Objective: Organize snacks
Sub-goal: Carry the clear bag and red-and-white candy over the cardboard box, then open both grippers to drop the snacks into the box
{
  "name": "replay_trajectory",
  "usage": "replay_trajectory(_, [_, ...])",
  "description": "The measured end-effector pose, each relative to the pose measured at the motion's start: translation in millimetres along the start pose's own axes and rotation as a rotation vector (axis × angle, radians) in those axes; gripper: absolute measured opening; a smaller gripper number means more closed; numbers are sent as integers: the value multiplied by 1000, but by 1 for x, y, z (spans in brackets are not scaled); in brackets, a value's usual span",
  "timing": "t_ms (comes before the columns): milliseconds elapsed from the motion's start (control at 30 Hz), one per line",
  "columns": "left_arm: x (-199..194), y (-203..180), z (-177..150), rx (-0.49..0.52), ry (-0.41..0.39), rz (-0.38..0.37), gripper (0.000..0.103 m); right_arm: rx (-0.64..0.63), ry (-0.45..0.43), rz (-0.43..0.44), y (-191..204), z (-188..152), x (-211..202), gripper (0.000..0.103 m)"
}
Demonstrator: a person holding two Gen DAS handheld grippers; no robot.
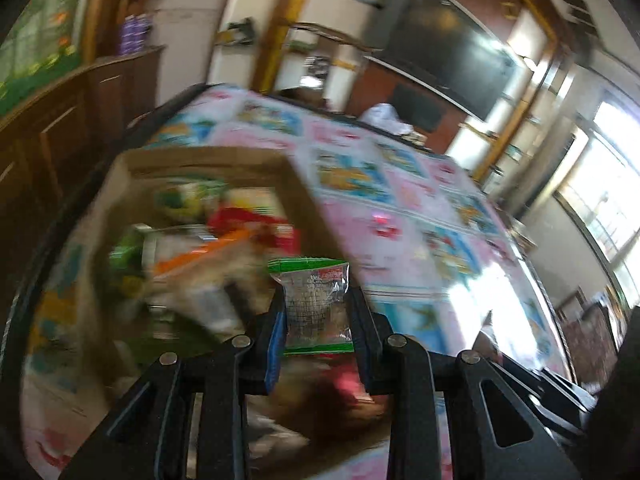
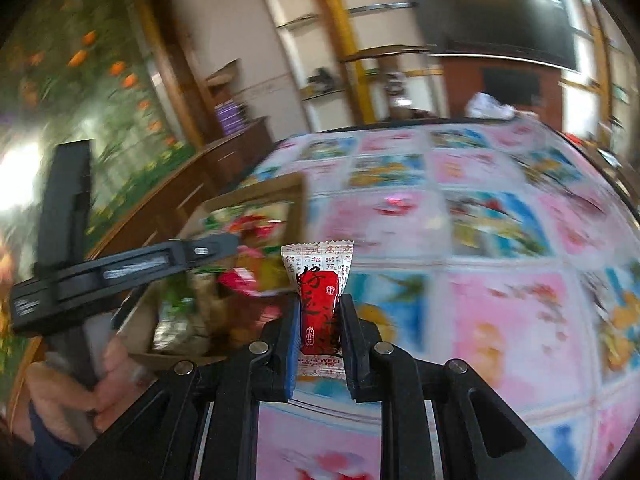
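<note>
Pink-and-blue patterned tablecloth holds a snack-filled brown cardboard box. Left gripper pinches a green-edged clear packet; right gripper clamps a red-and-white wrapped candy. Lower each sweet over its matching pile before letting go

**A home living or dining room**

A large black flat-screen television hangs on the wall beside open yellow-framed wooden shelving. Dark brown wooden cabinets line one side. A pink-and-blue picture-patterned cloth covers the tabletop, near bright windows.

snacks in cardboard box blurred, kinds unreadable; tablecloth pictures smeared; left hand cut off.
</note>
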State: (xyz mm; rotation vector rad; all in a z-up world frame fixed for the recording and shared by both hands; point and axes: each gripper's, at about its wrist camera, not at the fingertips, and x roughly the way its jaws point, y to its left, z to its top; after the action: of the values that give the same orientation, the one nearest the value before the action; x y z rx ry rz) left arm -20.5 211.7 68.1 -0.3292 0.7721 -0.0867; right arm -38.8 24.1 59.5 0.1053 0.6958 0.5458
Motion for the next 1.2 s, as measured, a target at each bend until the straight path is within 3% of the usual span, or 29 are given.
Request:
replay_trajectory(133, [3,27,6,-39,-9,72,29,-22,83,56,21,11,41,20])
replay_trajectory(400, [4,25,4,-4,-38,96,29,-57,144,51,29,18,87,24])
replay_trajectory(467, [4,26,4,-15,-43,89,31,-62,132,66,26,20,77,25])
replay_trajectory(533, [0,24,3,-14,-57,65,35,-67,86,72,20,21,59,35])
replay_trajectory(600, [-5,19,2,2,-89,64,42,-65,27,65,6,17,32,52])
replay_trajectory(667, [-10,12,2,14,-122,54,54,-61,-27,43,-6,12,8,58])
replay_trajectory(767, [-15,-6,-3,50,-146,34,57,-41,-86,-19,-32,0,-25,79])
replay_trajectory(900, [-22,-49,-16,139,-150,13,59,26,-96,-111,-73,-13,-49,81])
replay_trajectory(967, [-26,-71,-22,171,-154,-13,70,58,-99,-165,-88,-17,-58,80])
replay_trajectory(1033, [-28,-100,-29,220,-150,-57,75,105,-105,-174,-106,-21,-67,80])
replay_trajectory(1133, [-26,-131,-40,286,-134,-78,79,154,-113,-233,-125,-26,-78,82])
replay_trajectory(1200, [-24,-142,-47,314,-119,-77,82,178,-115,-228,-134,-31,-83,82])
